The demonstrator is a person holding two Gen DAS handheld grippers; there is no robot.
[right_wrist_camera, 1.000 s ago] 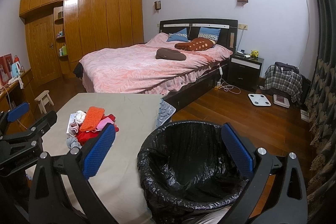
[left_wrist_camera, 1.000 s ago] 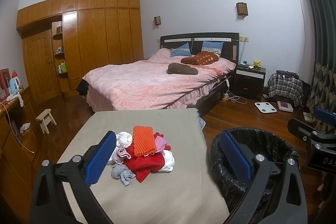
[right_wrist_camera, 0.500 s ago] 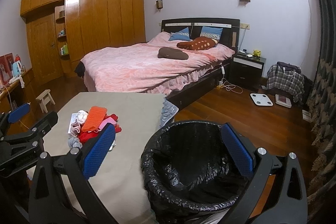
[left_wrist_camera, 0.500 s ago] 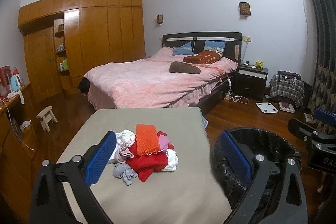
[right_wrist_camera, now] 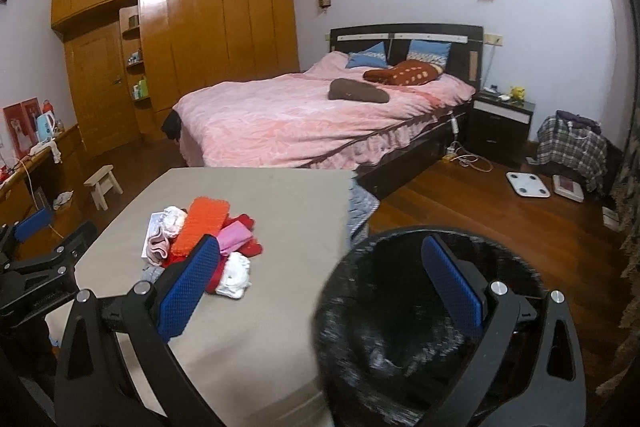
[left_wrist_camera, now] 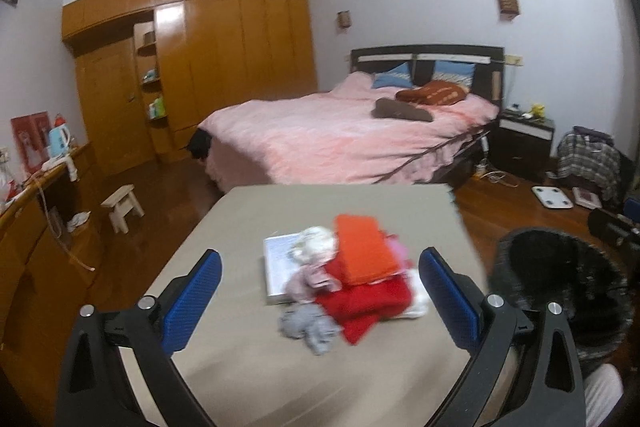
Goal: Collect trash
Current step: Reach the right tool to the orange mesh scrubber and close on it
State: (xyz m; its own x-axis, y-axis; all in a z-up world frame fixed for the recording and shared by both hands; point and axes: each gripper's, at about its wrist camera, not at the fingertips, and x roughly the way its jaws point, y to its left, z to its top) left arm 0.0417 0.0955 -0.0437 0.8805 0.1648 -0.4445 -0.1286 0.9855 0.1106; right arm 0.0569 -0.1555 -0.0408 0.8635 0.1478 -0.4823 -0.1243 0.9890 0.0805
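Note:
A heap of scraps (left_wrist_camera: 344,279) lies mid-table: an orange pad (left_wrist_camera: 362,251), red cloth (left_wrist_camera: 364,305), a grey rag (left_wrist_camera: 310,325), white and pink bits, and a flat white booklet (left_wrist_camera: 276,263). The same heap (right_wrist_camera: 200,243) shows in the right wrist view. My left gripper (left_wrist_camera: 320,301) hovers open just short of the heap, nothing between its blue pads. A bin lined with a black bag (right_wrist_camera: 404,323) stands off the table's right edge; it is also the black bin (left_wrist_camera: 560,287) in the left wrist view. My right gripper (right_wrist_camera: 320,285) is open above the bin's rim and the table's edge.
The tan table (left_wrist_camera: 332,199) has bare cloth around the heap. Beyond it stand a pink bed (left_wrist_camera: 344,135), a wooden wardrobe (left_wrist_camera: 224,55), a small stool (left_wrist_camera: 122,201) and a nightstand (right_wrist_camera: 500,123). A scale (right_wrist_camera: 528,185) lies on the wood floor.
Both views have shifted left and forward with motion blur. The heap now sits between the left gripper's fingers in view, and the white booklet under it shows. Both grippers stay open.

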